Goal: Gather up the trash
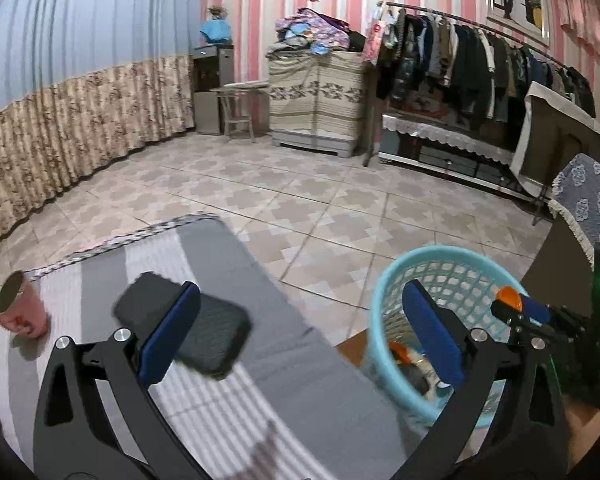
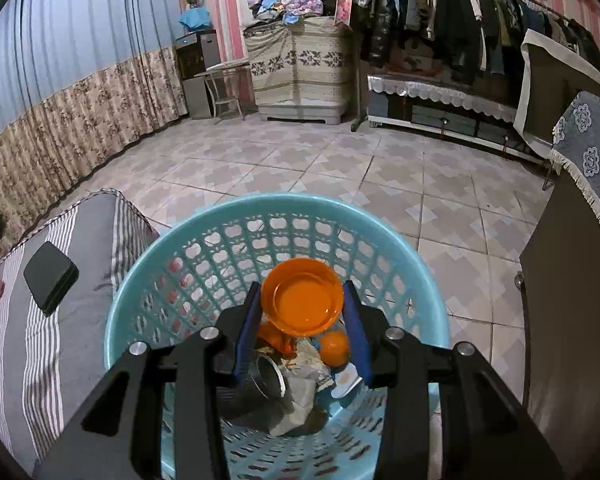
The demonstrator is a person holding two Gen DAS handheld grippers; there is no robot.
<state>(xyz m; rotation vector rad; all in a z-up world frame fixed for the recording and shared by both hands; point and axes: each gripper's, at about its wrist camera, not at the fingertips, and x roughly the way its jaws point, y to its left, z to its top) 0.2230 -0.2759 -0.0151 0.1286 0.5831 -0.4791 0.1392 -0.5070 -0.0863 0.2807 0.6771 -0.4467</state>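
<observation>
My right gripper (image 2: 302,305) is shut on an orange lid (image 2: 302,300) and holds it over the mouth of the teal lattice basket (image 2: 416,268). Inside the basket lie a metal can (image 2: 266,376), crumpled paper (image 2: 300,396) and an orange ball (image 2: 334,347). My left gripper (image 1: 304,332) is open and empty above the striped grey cloth surface (image 1: 300,392). Between its fingers lies a black case (image 1: 216,340). A pink cup (image 1: 20,312) stands to its left. The basket (image 1: 392,280) and my right gripper with the lid (image 1: 509,298) show at the right of the left wrist view.
The black case (image 2: 50,278) lies on the striped surface (image 2: 84,336) left of the basket. A dark cabinet (image 2: 572,320) with a blue patterned cloth stands at the right. Tiled floor (image 2: 340,160) stretches to a curtain, a covered chest and a clothes rack (image 2: 460,20).
</observation>
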